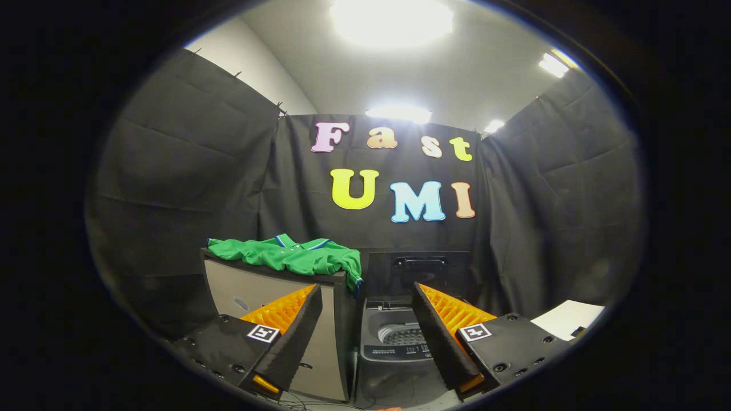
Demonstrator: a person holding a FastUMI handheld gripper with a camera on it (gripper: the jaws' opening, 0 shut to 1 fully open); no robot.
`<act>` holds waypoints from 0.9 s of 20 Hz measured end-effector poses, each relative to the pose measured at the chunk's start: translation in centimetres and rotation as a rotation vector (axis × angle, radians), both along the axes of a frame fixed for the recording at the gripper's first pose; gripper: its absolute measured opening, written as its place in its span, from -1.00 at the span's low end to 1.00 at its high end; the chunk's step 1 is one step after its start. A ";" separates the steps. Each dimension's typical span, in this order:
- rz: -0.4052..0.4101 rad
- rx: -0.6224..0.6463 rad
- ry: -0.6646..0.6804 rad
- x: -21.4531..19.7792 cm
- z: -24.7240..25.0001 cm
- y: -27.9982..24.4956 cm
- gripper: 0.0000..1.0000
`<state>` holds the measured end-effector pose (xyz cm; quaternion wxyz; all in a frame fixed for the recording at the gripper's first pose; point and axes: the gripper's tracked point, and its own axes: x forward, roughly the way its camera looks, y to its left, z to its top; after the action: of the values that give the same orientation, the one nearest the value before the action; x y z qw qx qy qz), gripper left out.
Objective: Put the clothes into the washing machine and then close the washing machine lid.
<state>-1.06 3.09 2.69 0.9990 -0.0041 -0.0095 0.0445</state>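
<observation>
A green polo shirt (pixel 294 255) lies spread on top of a grey cabinet (pixel 268 297), beyond my left finger. To the cabinet's right stands a small grey top-loading washing machine (pixel 394 342), its dark lid (pixel 420 271) raised upright behind the open drum (pixel 402 334). My gripper (pixel 365 297) is open, its fingers spread wide with nothing between them. It hangs well short of both the shirt and the machine, and the machine shows in the gap between the fingers.
Black cloth walls close the booth on three sides. A white sheet (pixel 568 318) lies on a surface to the right of the washing machine. Cables (pixel 302 402) trail on the floor at the foot of the cabinet.
</observation>
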 end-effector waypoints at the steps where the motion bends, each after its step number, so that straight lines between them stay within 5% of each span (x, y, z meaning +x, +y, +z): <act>1: 0.005 -0.004 -0.007 0.2 0.7 0.2 0.96; 10: 0.037 0.135 -0.006 7.3 11.4 1.9 0.98; 18: 0.065 0.105 0.073 13.3 17.3 4.2 0.95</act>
<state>12.25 7.27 19.99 0.9955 0.0504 0.0244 0.0765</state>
